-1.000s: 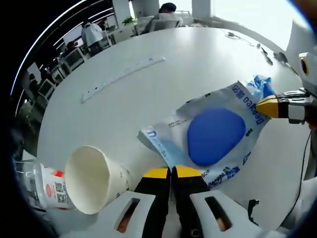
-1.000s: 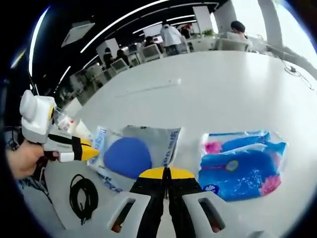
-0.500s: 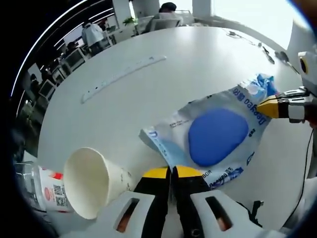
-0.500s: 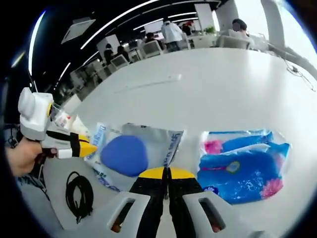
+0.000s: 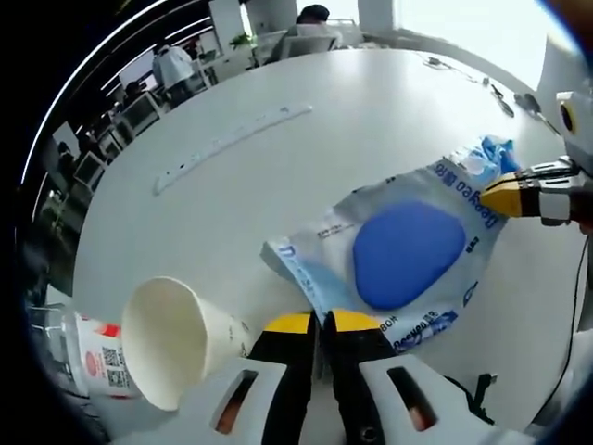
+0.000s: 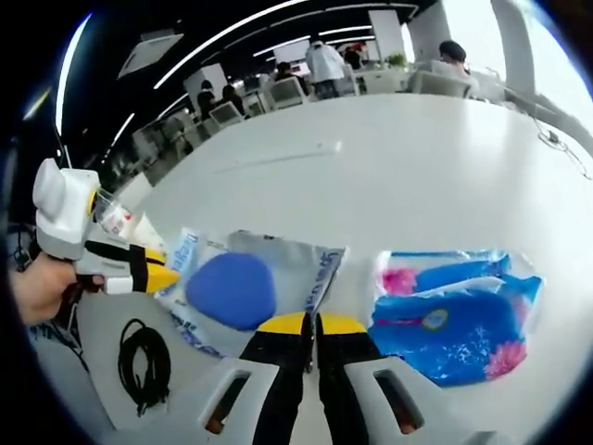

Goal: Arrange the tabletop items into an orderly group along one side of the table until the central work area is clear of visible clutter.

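Observation:
A silver wipes pack (image 5: 408,250) with a blue oval lid lies on the white round table (image 5: 371,102). My left gripper (image 5: 321,323) is shut on its near corner, with only a thin slit between the yellow tips. The right gripper (image 5: 496,197) comes in from the right and pinches the pack's far edge. In the right gripper view the same pack (image 6: 241,287) spans between my right gripper (image 6: 310,323), closed on its near edge, and the left gripper (image 6: 165,277) at its left corner, held by a hand.
A paper cup (image 5: 171,338) lies on its side beside a red-labelled bottle (image 5: 97,366). A blue tissue pack (image 6: 454,311) sits right of the wipes, a black cable coil (image 6: 141,362) at the near left. A white power strip (image 5: 232,139) lies farther out. People and chairs stand beyond the table.
Both views have shifted only slightly. The wipes pack stays held between the two grippers, and a thin slit now shows between each gripper's tips.

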